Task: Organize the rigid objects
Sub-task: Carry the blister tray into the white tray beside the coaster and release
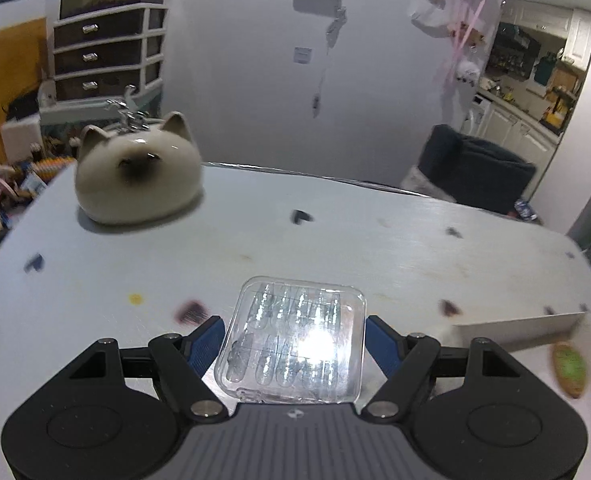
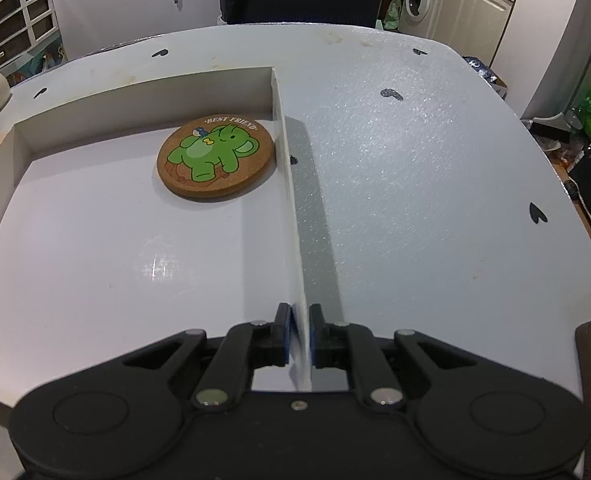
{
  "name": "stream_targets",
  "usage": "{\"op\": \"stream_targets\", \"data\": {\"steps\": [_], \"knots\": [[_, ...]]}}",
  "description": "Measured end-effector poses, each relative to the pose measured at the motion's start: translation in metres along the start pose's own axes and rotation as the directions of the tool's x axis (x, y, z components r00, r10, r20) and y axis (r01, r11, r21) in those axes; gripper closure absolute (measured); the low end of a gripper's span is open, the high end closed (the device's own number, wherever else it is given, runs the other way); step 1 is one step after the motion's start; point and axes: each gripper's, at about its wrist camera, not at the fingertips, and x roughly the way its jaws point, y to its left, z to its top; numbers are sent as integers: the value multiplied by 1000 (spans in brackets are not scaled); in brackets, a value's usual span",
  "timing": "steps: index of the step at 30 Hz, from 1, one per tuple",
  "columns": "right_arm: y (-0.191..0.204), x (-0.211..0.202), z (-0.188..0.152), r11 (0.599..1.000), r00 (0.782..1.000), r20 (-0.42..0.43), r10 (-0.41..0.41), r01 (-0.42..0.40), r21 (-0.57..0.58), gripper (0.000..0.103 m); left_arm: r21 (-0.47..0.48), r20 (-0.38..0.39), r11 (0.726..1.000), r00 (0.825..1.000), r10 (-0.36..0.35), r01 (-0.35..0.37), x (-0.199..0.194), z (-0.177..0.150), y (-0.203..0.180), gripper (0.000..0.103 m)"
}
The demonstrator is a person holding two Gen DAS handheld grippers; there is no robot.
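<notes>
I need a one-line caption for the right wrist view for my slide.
Right gripper shut on the side wall of a white tray holding a cork elephant coaster.

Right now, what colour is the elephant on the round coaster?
Bright green, on a brown cork coaster; the right wrist view shows it best.

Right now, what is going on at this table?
A person is tidying with two handheld grippers. The left gripper holds a clear plastic case above the table, near a ceramic cat. The right gripper is shut on the side wall of a shallow white box, where an elephant coaster already lies.
</notes>
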Motion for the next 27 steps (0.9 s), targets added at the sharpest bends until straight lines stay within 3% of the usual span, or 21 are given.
{"op": "stream_targets", "data": {"steps": [9,18,23,27], "knots": [[3,-1,-1,1000,1000,16,-18,18,-5,92,-14,-22,991,991,-130,129,-21,-19,-82,26],[1,-2,-3,1000,999,34,-13,13,13,92,-40,-84,962,959,-272,269,0,-40,-182,26],[3,-3,-3,1000,999,35,-22,21,12,92,-84,-140,960,951,-277,268,32,-53,-218,26],[2,-3,-4,1000,999,39,-17,17,15,92,-110,-172,969,956,-239,222,61,-61,-235,26]]}}
